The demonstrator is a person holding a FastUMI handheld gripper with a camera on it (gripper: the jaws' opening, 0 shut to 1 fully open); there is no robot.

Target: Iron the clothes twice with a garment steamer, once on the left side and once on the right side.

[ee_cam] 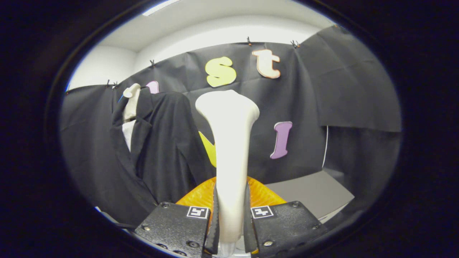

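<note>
White plastic, the steamer [229, 143] stood upright between the fingers of the gripper [230, 218], its long axis running straight up and away from them, the slim handle clamped low and the flared head at the top. Both fingers pressed on the handle from either side, so the gripper was closed narrow and held the steamer firmly. Below the handle an orange ribbed part [200, 195] spread out just behind the fingers; whether it belonged to the steamer's base or to something else could not be told.

The relation that mattered was sideways. The jacket [157, 143], dark, hung on a pale dummy [131, 100] over a white shirt [128, 134], and it lay to the left of the steamer and beyond it, its front panel hanging nearly parallel to the steamer's own axis. The steamer's head stood level with the jacket's chest but apart from the cloth, with booth wall showing behind it. By my judgement the coming move called for carrying the head leftward and forward to the cloth, then down along it.

To the right, a grey table [315, 190] lay beyond the fingers.
</note>
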